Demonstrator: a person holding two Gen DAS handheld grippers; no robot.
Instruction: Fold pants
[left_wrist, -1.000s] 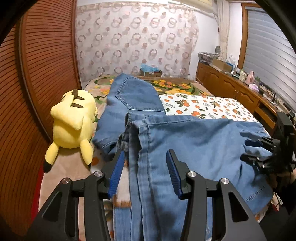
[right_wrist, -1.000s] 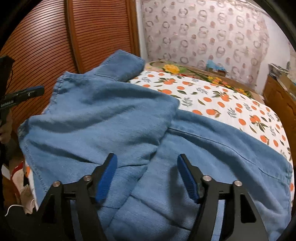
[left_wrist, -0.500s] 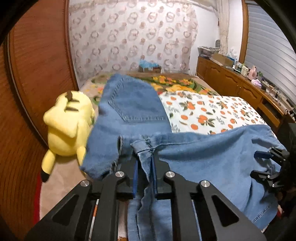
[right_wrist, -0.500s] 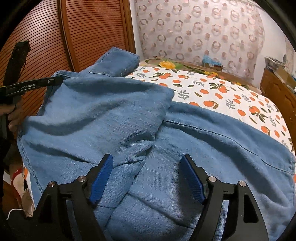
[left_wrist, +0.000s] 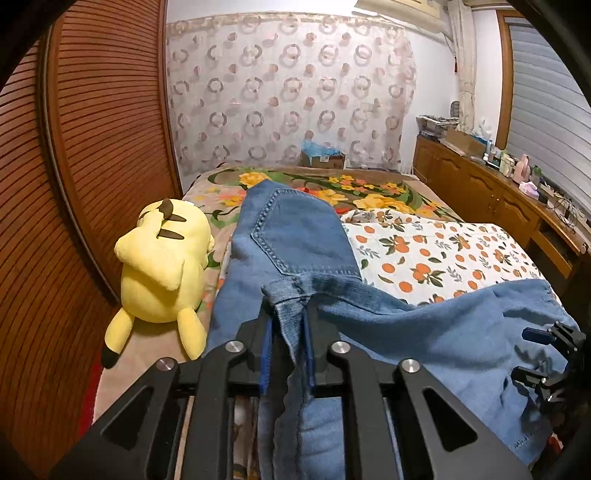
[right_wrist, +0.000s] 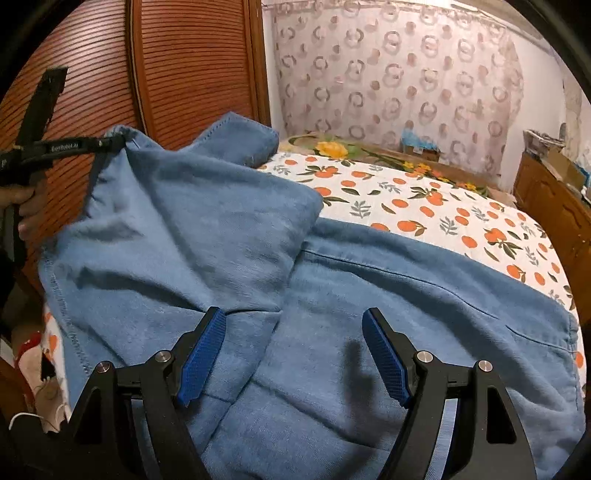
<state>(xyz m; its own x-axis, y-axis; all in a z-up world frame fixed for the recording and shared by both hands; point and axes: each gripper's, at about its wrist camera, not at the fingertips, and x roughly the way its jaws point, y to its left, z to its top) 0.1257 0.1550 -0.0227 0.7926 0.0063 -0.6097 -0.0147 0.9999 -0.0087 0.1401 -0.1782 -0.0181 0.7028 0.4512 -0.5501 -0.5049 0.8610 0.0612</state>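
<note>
Pants drape an orange-print bed beside louvered wardrobe.

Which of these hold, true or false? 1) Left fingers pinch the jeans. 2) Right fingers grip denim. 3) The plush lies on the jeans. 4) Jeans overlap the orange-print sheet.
1) True: the left gripper is clamped on a hem of the jeans, though its jaws are opening slightly.
2) False: the right gripper is open above the denim, pads apart from it.
3) False: the plush lies beside the jeans, on the floral blanket.
4) True: they cover part of the sheet.
</note>
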